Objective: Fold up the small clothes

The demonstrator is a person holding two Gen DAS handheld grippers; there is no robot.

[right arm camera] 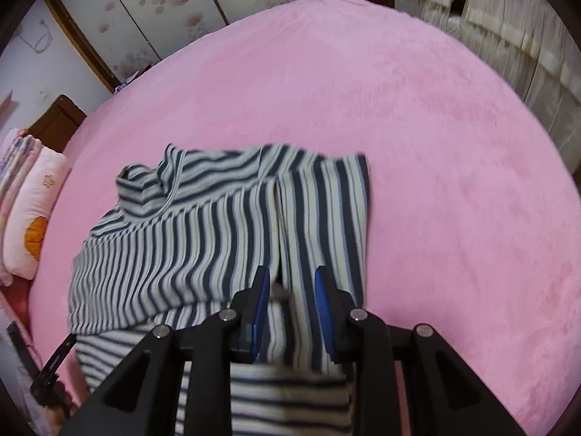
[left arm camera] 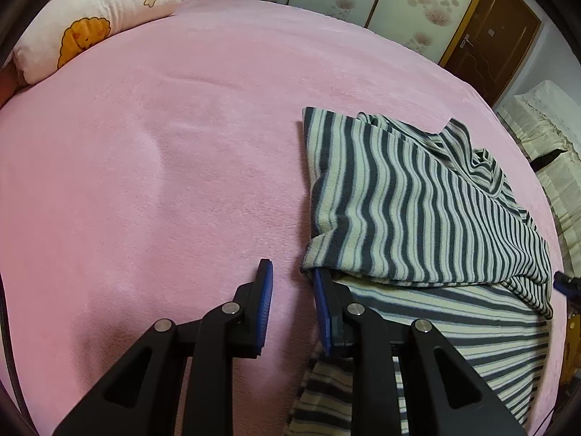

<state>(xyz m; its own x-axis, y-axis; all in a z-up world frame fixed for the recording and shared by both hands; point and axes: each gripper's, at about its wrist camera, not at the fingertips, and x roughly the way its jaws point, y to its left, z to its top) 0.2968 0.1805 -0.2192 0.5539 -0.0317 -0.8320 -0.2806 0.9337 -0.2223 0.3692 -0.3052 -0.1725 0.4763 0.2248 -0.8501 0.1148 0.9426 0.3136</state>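
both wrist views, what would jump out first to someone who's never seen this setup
The striped top stands out first, dark and pale bands lying partly folded on the pink blanket that covers the bed. Next come the black jaws with blue pads: the left hand-held gripper sits at the garment's edge with one finger tucked under a fold, and the right hand-held gripper hangs open over the cloth. A cartoon-print pillow lies at the far corner.

My left gripper (left arm camera: 292, 279) sits low over the pink bedsheet (left arm camera: 163, 152), its blue-padded jaws parted with only sheet between them, the right-hand pad touching the near corner of the striped sweater (left arm camera: 410, 203). I see the sweater partly folded over itself. A pink pillow (left arm camera: 98, 21) lies at the far left corner.
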